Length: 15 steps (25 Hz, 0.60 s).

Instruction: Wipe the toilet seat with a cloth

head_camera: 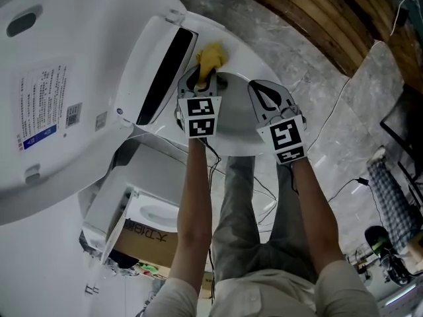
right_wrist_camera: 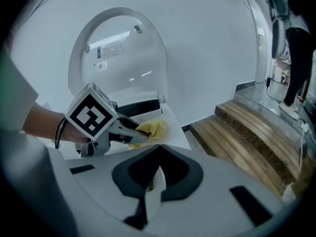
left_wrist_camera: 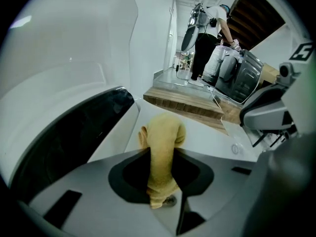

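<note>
A white toilet stands with its lid (head_camera: 59, 78) (right_wrist_camera: 118, 48) raised and the dark bowl opening (head_camera: 165, 71) (left_wrist_camera: 74, 137) showing. My left gripper (head_camera: 201, 84) (left_wrist_camera: 160, 149) is shut on a yellow cloth (head_camera: 211, 57) (left_wrist_camera: 160, 157) (right_wrist_camera: 154, 129). The cloth's bunched end rests on the white seat (head_camera: 241, 68) (left_wrist_camera: 207, 132) near the front of the opening. Just to the right, my right gripper (head_camera: 268, 99) (right_wrist_camera: 159, 148) hovers over the seat, shut with nothing between its jaws. Its body (left_wrist_camera: 276, 112) shows at the right edge of the left gripper view.
Wooden steps (head_camera: 317, 18) (right_wrist_camera: 256, 137) (left_wrist_camera: 182, 105) run beyond the toilet, with marble floor (head_camera: 317, 98) beside them. A person (left_wrist_camera: 207, 38) stands far off by grey appliances (left_wrist_camera: 237, 78). Cables trail on the floor, and a cardboard box (head_camera: 142, 233) sits near my legs.
</note>
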Each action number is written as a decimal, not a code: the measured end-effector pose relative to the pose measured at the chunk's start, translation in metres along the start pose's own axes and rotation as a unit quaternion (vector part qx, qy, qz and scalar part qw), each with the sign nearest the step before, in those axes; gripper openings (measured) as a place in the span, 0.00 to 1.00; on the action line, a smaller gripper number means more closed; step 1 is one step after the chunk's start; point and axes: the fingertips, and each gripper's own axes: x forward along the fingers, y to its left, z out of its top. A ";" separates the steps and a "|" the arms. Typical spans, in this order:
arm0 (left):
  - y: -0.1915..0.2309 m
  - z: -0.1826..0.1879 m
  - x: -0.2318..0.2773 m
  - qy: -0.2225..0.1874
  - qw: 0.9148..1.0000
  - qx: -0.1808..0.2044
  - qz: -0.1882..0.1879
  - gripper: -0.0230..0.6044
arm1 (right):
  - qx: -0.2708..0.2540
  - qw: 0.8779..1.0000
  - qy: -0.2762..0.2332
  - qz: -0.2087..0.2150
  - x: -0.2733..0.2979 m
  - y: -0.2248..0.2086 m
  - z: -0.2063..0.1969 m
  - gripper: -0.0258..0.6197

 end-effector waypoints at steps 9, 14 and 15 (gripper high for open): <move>0.014 -0.015 -0.013 0.003 1.000 -0.014 0.017 0.22 | -0.014 1.000 -0.004 0.022 0.005 0.030 0.008 0.05; 0.020 -0.025 -0.022 0.007 0.999 -0.021 0.025 0.22 | -0.018 1.000 -0.001 0.026 0.004 0.039 0.005 0.05; 0.021 -0.027 -0.024 0.007 0.999 -0.023 0.027 0.22 | -0.018 0.999 0.000 0.027 0.003 0.041 0.004 0.05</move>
